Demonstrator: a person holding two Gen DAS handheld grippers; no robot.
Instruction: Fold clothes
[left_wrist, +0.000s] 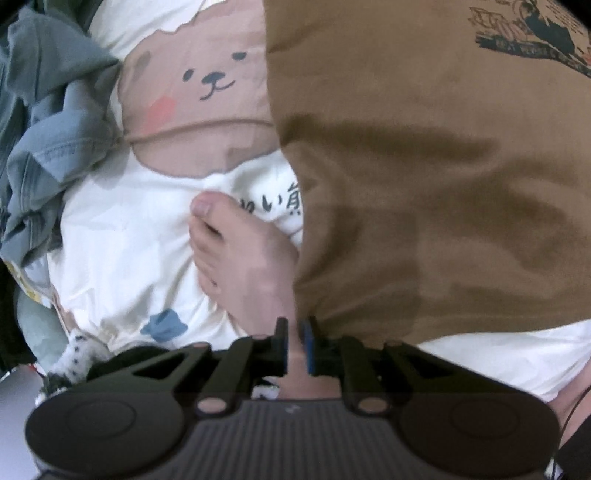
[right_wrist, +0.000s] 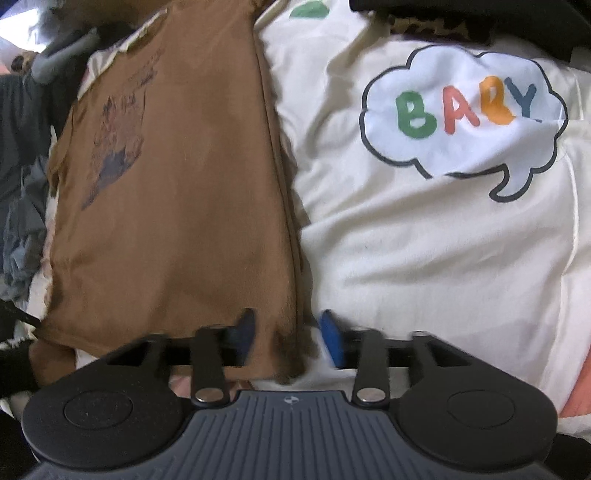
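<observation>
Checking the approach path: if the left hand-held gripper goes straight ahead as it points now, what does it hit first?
Probably the person's bare foot, right ahead of the left hand-held gripper on the white bedding. The brown shirt edge lies just right of that line; depth is unclear.

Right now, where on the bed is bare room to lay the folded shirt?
Best patch: the cream duvet between the brown T-shirt and the BABY speech bubble. A smaller patch lies between the bare foot and the grey-blue clothes pile. The far left is crowded with the pile and dark items.
</observation>
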